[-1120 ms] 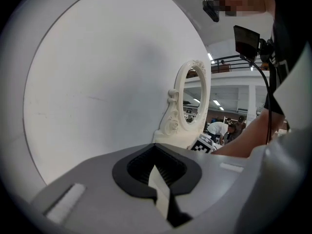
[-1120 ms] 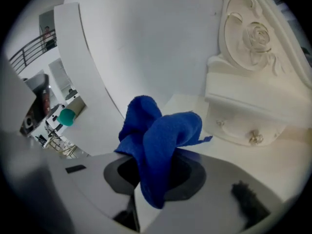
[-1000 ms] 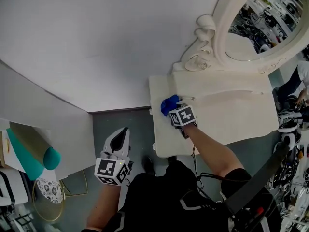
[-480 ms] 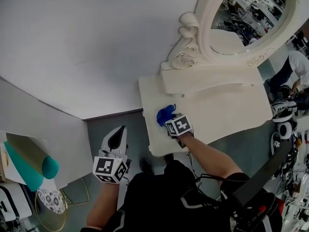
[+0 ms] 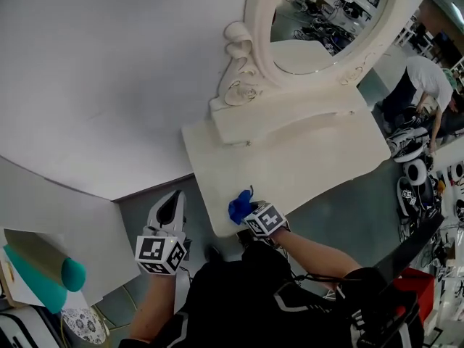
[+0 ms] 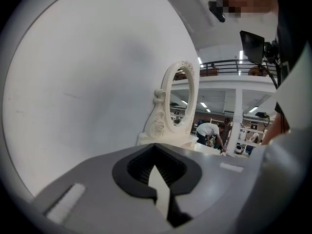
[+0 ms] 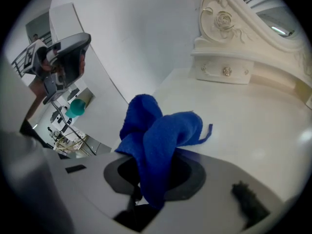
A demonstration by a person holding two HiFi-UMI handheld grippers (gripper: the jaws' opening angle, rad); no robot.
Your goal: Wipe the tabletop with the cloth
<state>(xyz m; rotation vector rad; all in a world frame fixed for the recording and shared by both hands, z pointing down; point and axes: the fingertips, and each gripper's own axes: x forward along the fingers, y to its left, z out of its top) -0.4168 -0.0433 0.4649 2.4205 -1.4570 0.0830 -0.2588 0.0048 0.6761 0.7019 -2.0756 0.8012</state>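
Compared with one second before: found the right gripper (image 5: 245, 214) pulled back from the foot of the oval mirror (image 5: 319, 20) to the near left corner of the bench (image 5: 312, 158). Judged this as one wiping stroke drawn toward the person down the bench's left margin. Judged the task as under way and not finished, with most of the cream top, ahead of and to the right of that gripper, yet to be covered.

Recorded the right gripper clamped on the blue cloth (image 7: 158, 135). Saw the cloth bunched between the jaws and spilling forward past them, with a loose thread off its far side. Could not tell whether the cloth was pressed to the surface or just above it.

Noted the right forearm reaching forward from the body, marker cube on top, jaws aimed at the mirror's base well beyond.

Noted the left gripper (image 5: 168, 210) held off the bench, well to the left of the working gripper, over the grey floor (image 5: 145, 198) and pointing at the wall (image 6: 87, 82). Read its jaws as closed to a thin sliver with nothing between them. Judged it idle.
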